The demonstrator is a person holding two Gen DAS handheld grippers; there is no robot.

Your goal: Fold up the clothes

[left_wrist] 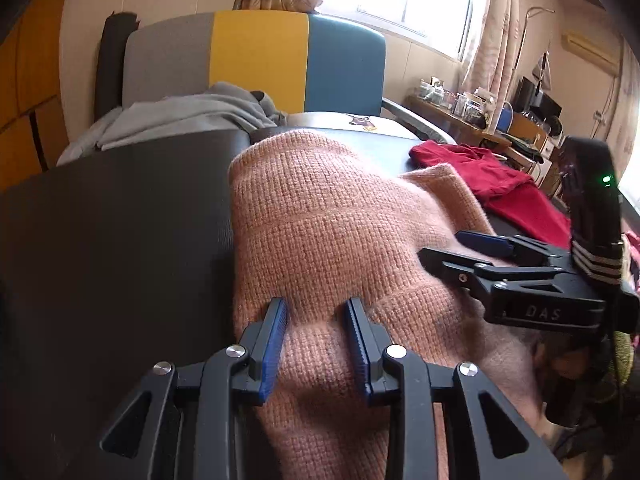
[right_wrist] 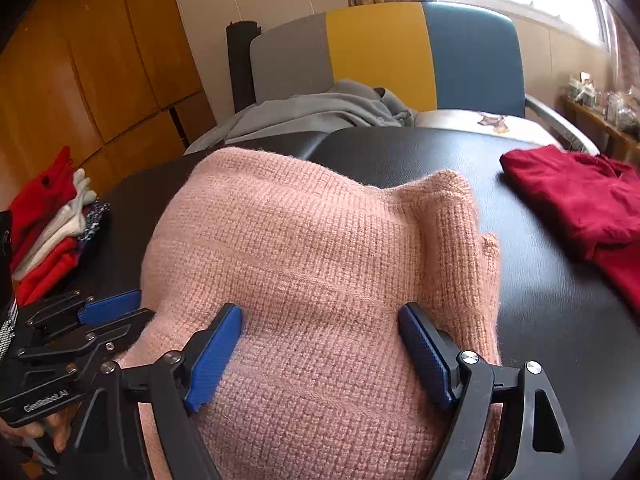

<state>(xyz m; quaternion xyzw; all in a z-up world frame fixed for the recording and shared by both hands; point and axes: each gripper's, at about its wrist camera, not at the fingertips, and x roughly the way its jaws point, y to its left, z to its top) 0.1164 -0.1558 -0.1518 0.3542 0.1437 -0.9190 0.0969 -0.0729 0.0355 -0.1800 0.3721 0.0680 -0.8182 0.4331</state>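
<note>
The pink knitted sweater is lying bunched across the black desk, and both sets of tongs are pressing down on its near edge. The left tongs are standing narrow, a hump of knit rising between the blue pads, though I cannot tell whether they are truly pinching it. The right tongs are sitting wide, pads apart on top of the fabric, gripping nothing.

The risk, as I judge it: the left side is catching only a top layer, so any lift is peeling one ply and dragging the fold crooked. The loose flap at the far right (thick, floppy wool) is likely flopping open. The red garment is lying near enough to get snagged by a sideways sweep.
</note>
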